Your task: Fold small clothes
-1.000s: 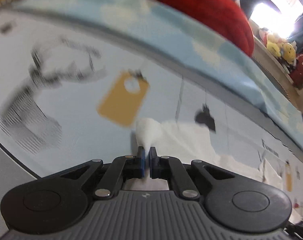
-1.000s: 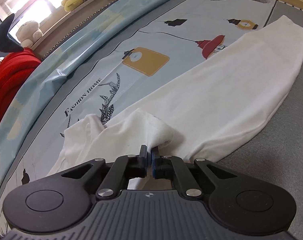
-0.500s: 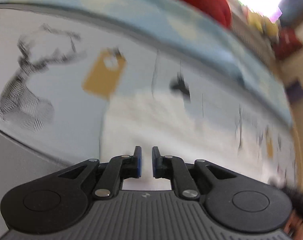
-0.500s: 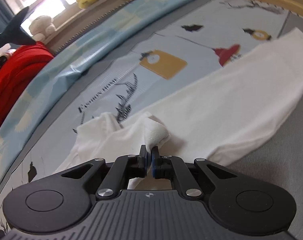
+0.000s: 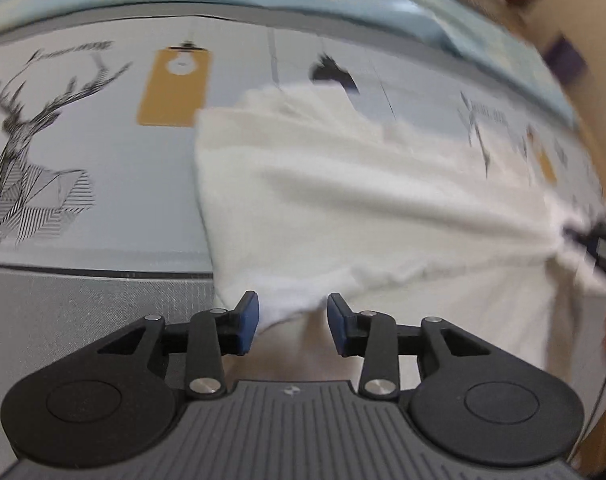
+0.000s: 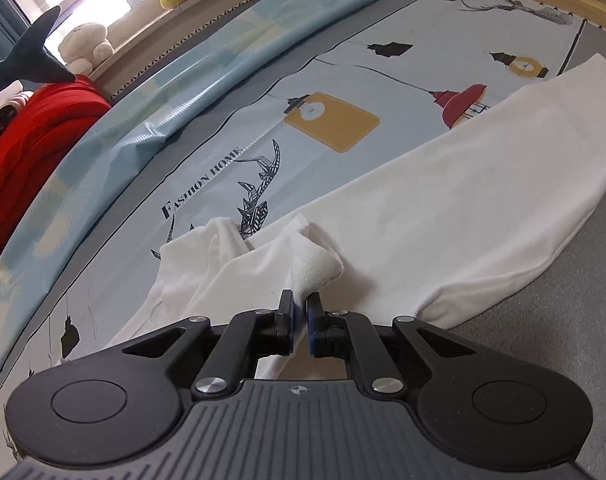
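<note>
A white garment (image 5: 343,200) lies spread on a printed bed sheet (image 5: 63,140). My left gripper (image 5: 293,320) is open, its blue pads on either side of the garment's near edge, holding nothing. In the right wrist view the same white garment (image 6: 463,208) lies folded lengthwise, with a bunched end at the near left. My right gripper (image 6: 299,312) is shut on a pinch of that bunched white fabric. The right gripper also shows at the far right of the left wrist view (image 5: 599,240), gripping the cloth.
A light blue quilt (image 6: 183,80) runs along the far side of the sheet. A red blanket (image 6: 31,140) lies at the left, with plush toys (image 6: 83,44) on the window ledge behind. Grey mattress (image 6: 563,340) borders the sheet at the near right.
My left gripper has let go of the white fabric and opened wide, and it has swung right over the garment. My right gripper stays shut on the cloth and has shifted only slightly.
</note>
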A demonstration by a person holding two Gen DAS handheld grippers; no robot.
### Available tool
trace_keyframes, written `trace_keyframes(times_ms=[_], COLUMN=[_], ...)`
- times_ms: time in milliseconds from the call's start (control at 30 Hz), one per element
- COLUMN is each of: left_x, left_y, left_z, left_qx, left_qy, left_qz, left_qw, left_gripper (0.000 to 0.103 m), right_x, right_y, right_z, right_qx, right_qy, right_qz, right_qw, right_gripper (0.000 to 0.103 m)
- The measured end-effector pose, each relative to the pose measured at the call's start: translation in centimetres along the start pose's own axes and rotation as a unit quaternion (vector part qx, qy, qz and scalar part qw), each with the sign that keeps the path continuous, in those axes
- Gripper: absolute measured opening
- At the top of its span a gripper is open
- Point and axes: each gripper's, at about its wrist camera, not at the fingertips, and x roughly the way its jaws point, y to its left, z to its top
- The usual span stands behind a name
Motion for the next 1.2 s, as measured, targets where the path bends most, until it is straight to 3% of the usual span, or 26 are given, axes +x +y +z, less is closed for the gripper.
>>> trace_keyframes(times_ms=[67,133,167,300,400,500,567,633,700,733,800,867,933,1000,1067,1133,1200], left_x=[0.7,0.9,0.7,-1.7,-4.3,-4.9,-3.9,-3.2,-3.8,-4.7,-5.7,-5.5,-3.6,-0.9,-0.3,-1.5,-3.0], left_y=[-0.7,-0.9,-0.7,-0.4,0.2,0.6,0.0,-0.5,-0.6,-0.5,-0.2,0.3,0.9,1.7,1.7,1.0,0.5], left_z=[-0.5,-0.6,-0.6,0.1,0.8,0.6,-0.1,-0.8,-0.4,0.1,0.7,1.0,0.8,0.0,-0.2,0.4,0.9], left_qx=[0.035,0.048,0.050,0.061,0.059,0.077,0.116,0.134,0.111,0.093,0.060,0.033,0.012,-0.005,-0.003,0.000,-0.005], left_qy=[0.004,-0.001,-0.002,-0.032,-0.052,-0.030,0.015,0.035,0.013,-0.009,-0.041,-0.050,-0.027,0.031,0.046,0.033,-0.003], left_qz=[0.029,0.056,0.061,0.069,0.078,0.056,0.055,0.059,0.051,0.028,-0.010,-0.023,-0.001,0.038,0.048,0.051,0.033], left_qw=[0.9989,0.9972,0.9969,0.9952,0.9938,0.9950,0.9916,0.9886,0.9924,0.9952,0.9973,0.9979,0.9996,0.9988,0.9978,0.9981,0.9994], left_gripper=[0.040,0.006,0.004,0.003,0.002,0.002,0.003,0.004,0.005,0.007,0.008,0.008,0.008,0.007,0.005,0.006,0.007], right_x=[0.1,0.3,0.4,0.2,-1.5,-3.0,-2.3,-0.5,0.6,0.4,-0.8,-2.3,-3.5,-4.0,-3.2,-1.4,0.2], right_y=[0.0,-0.1,-0.2,-0.1,1.0,2.3,2.2,1.1,-0.2,-0.6,-0.5,0.3,0.4,-0.4,-0.6,-0.8,-1.3], right_z=[-0.1,-0.1,-0.1,-0.1,0.3,0.4,0.3,-0.2,-0.8,-0.7,-0.4,0.1,0.2,0.6,0.8,0.6,-0.1], right_qx=[0.005,0.010,0.011,0.009,-0.011,-0.053,-0.058,-0.054,-0.031,-0.016,-0.016,-0.038,-0.040,-0.014,-0.011,-0.017,-0.025], right_qy=[0.005,0.008,0.009,0.011,-0.017,-0.049,-0.023,0.028,0.061,0.059,0.024,-0.029,-0.066,-0.078,-0.058,0.011,0.061], right_qz=[-0.002,-0.003,-0.005,-0.001,0.019,0.037,0.009,-0.049,-0.095,-0.101,-0.102,-0.115,-0.113,-0.067,-0.012,0.023,-0.021], right_qw=[1.000,1.000,1.000,1.000,1.000,0.997,0.998,0.997,0.993,0.993,0.994,0.992,0.991,0.995,0.998,1.000,0.998], right_gripper=[0.008,0.008,0.008,0.004,0.004,0.004,0.004,0.004,0.006,0.007,0.008,0.013,0.014,0.014,0.014,0.015,0.015])
